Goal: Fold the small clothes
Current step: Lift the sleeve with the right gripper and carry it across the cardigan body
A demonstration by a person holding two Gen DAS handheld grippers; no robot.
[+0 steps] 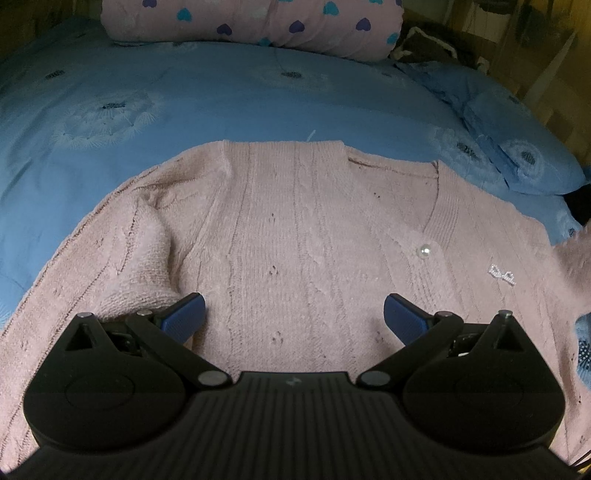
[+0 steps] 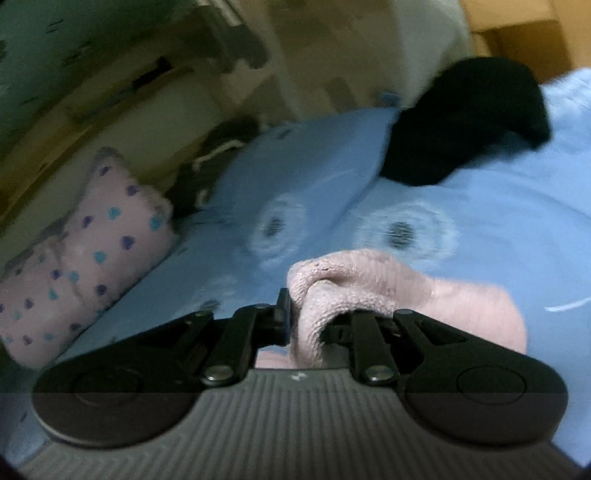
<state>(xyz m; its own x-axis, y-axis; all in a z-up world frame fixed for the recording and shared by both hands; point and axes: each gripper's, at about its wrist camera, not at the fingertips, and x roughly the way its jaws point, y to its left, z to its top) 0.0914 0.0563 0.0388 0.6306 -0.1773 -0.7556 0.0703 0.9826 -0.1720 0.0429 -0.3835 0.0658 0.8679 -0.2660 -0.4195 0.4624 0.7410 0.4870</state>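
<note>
Pink knit cardigan [image 1: 295, 229] bears a small silver logo [image 1: 501, 275], seemingly unreadable.

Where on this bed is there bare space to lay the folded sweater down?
The widest free patch is the blue bedsheet between the pink cardigan and the heart-print pillow. Another strip lies left of the cardigan. The right side is crowded: a blue pillow and a black garment take it up.
</note>
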